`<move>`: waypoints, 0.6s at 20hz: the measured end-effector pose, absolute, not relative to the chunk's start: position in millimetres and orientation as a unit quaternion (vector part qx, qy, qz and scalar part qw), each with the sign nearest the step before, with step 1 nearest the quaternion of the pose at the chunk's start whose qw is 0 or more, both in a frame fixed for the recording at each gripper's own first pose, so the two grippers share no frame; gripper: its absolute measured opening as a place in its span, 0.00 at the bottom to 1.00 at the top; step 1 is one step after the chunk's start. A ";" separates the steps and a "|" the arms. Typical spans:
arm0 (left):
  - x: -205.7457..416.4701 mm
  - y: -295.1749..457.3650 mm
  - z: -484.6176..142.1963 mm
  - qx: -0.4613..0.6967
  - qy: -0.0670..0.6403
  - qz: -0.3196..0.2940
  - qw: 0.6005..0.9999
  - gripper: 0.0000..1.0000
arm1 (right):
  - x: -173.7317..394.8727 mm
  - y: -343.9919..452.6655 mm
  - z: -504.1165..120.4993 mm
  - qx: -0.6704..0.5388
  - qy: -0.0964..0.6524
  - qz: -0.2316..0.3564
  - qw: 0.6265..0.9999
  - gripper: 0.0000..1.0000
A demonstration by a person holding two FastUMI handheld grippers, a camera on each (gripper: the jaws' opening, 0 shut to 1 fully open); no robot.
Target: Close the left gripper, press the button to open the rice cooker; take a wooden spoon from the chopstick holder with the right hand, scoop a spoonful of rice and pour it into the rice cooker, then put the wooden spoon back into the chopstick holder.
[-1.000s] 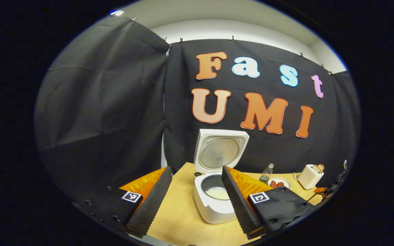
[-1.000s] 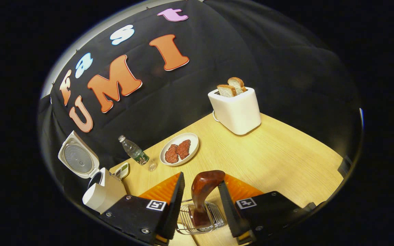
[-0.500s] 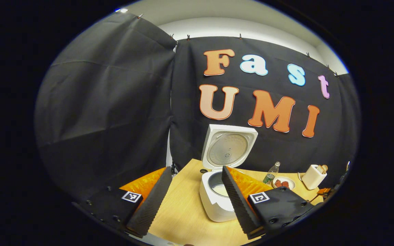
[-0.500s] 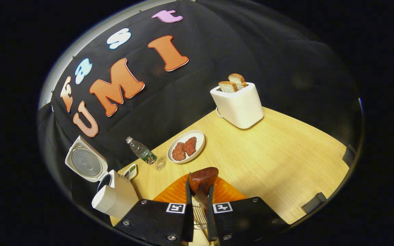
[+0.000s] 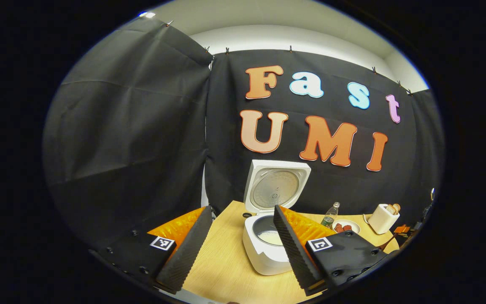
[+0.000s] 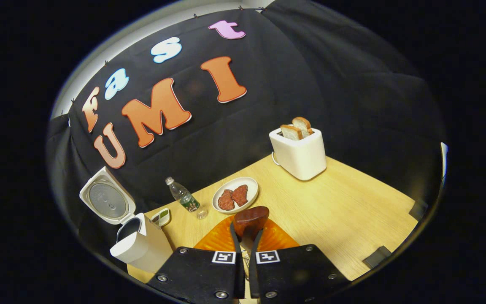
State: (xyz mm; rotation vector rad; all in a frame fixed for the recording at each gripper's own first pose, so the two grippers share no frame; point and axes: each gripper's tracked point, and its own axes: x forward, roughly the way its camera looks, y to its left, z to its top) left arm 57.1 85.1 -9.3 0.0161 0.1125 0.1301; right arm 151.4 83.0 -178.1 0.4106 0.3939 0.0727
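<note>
Right claw pinched on the wooden spoon, left claw wide; we think the handle may twist, grip point seemingly low, spilling rice short of the rice cooker.

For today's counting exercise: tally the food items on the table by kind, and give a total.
Bread slices in the toaster: 2
Meat patties on the plate: 2
Total: 4
</note>
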 end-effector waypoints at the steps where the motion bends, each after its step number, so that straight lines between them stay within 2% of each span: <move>1: 56.3 84.1 -8.4 0.007 0.056 0.063 0.996 0.99 | 147.5 83.9 -164.2 0.193 0.180 0.037 0.964 0.03; 7: 55.7 80.8 -6.5 0.001 0.051 0.053 0.997 1.00 | 100.7 114.7 -98.3 0.167 0.118 0.068 0.976 0.03; 12: 50.5 77.3 -6.5 -0.008 0.049 0.050 0.998 0.99 | 61.9 162.8 -101.0 0.140 0.113 0.109 0.978 0.03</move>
